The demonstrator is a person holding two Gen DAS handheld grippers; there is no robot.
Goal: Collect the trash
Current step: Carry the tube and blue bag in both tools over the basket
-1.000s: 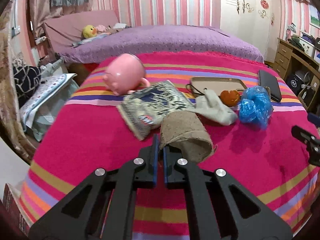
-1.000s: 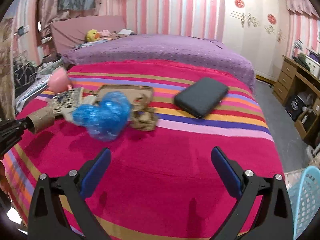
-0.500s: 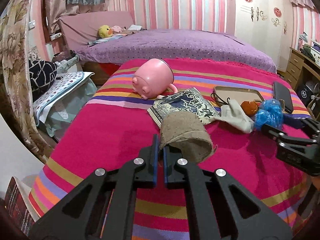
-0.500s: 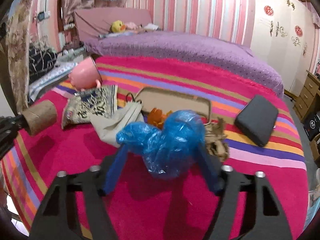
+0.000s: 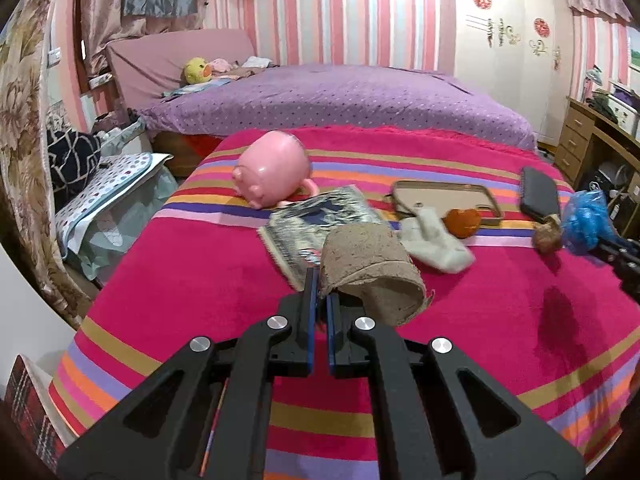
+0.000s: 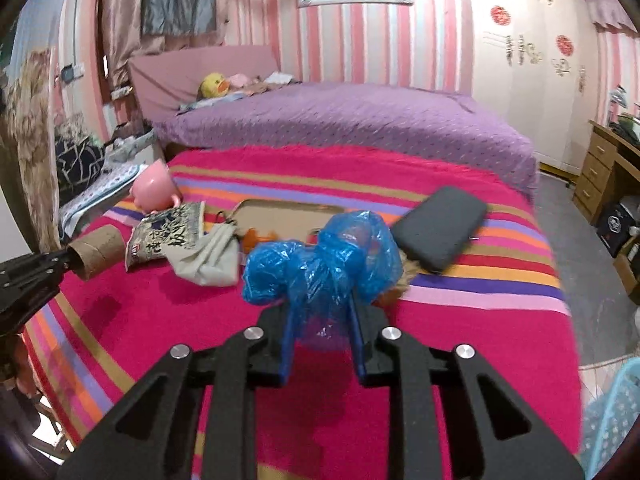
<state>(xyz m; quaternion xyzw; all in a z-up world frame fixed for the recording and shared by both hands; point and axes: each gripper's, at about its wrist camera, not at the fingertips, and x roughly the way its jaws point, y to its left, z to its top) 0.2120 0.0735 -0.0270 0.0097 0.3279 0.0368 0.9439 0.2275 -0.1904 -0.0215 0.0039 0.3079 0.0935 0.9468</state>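
Note:
My left gripper is shut on the rim of a brown cardboard tube, held above the striped pink bedspread. My right gripper has a crumpled blue plastic bag between its blue pads; the jaws are closing and press into the bag, which hangs clear of the bed. The left wrist view shows the same bag at the far right. On the bed lie a printed snack wrapper, a pale cloth, an orange peel and a brown crumpled scrap.
A pink pig cup lies on its side behind the wrapper. A flat brown tray and a dark case rest further back. A light blue basket stands on the floor right of the bed; wooden drawers line the right wall.
My right gripper went from wide open over bare bedspread to the blue bag, closed around it and raised it. My left gripper kept the cardboard tube.

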